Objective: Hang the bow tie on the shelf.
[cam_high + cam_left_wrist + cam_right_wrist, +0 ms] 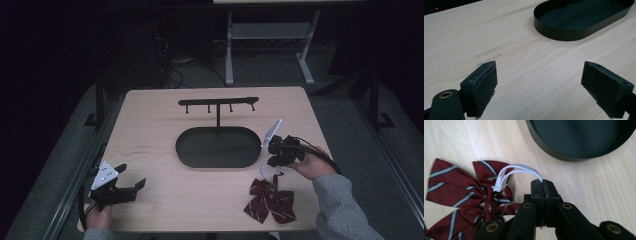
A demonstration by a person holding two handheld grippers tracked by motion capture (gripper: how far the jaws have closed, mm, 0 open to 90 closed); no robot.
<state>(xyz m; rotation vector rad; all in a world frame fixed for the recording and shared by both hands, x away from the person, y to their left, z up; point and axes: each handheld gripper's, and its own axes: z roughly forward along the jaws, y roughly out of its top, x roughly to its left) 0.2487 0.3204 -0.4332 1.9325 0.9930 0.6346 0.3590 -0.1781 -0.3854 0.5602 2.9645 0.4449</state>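
Right gripper (543, 182) clamped shut on white elastic loop (520, 170) of striped bow tie (270, 200) lying on table (150, 125) just below-left of it, hook stand (218, 103) up beyond tray (218, 146); left gripper (131, 176) open, idle, farther off.

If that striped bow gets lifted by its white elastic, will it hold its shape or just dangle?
Probably dangle: the bow is soft cloth with loose tails, and the white elastic loop pinched in the right gripper is thin and bendy. It looks light, so it may swing or twist. The knotted centre likely keeps its shape.
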